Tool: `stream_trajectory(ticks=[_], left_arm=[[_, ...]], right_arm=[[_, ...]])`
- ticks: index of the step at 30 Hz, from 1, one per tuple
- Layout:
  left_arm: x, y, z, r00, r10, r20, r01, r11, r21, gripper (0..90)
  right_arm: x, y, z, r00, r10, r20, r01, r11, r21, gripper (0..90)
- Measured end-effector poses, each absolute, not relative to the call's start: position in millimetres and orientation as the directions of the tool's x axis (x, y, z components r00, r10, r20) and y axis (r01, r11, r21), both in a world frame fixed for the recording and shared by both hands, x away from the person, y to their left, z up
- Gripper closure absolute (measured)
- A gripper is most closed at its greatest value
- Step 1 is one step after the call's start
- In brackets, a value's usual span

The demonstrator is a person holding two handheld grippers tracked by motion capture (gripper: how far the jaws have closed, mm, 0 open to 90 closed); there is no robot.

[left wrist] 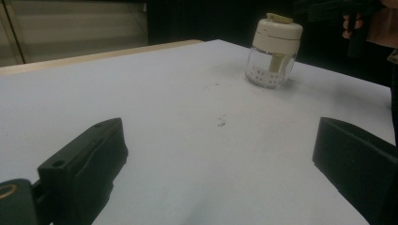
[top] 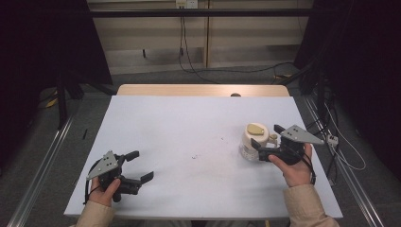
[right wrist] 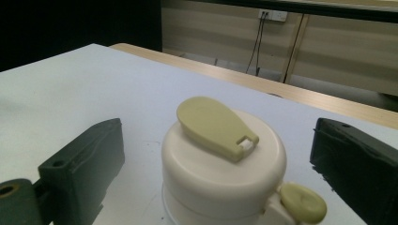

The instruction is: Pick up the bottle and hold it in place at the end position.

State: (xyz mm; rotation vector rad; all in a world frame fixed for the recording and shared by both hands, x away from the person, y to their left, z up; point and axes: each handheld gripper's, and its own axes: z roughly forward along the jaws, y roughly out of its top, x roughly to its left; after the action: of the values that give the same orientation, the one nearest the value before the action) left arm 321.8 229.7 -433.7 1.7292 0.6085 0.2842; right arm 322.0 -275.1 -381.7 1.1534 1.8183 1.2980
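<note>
White table point(top: 189, 142), jar's point(right wrist: 223, 161) olive flap point(right wrist: 216, 126) close-up

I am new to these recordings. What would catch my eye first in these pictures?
First, the small jar with a cream lid and yellow-green flap, standing on the right side of the white table. The right hand-held gripper sits open around it, a jaw on each side. The left hand-held gripper rests open near the front left corner.

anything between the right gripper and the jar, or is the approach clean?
Nothing visible in the way. The right gripper is open with its jaws already on either side of the cream-lidded jar, with gaps left on both sides in the right gripper view. The left gripper sits open, far across the table.
</note>
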Motion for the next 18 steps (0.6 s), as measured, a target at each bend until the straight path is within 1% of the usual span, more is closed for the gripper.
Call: stream_trajectory(ticks=[7,18], left_arm=[[321.4,228.2,-433.8,0.838,0.531,-0.130,0.243,-0.149,0.959,2.8],[321.8,226.7,-435.4,0.838,0.528,-0.140,0.252,-0.146,0.957,2.9]], right_arm=[[336.4,-278.9,-387.2,-0.452,0.890,0.052,0.337,0.117,0.934,2.9],[345.2,-276.5,-393.2,-0.463,0.885,0.043,0.365,0.146,0.919,3.5]])
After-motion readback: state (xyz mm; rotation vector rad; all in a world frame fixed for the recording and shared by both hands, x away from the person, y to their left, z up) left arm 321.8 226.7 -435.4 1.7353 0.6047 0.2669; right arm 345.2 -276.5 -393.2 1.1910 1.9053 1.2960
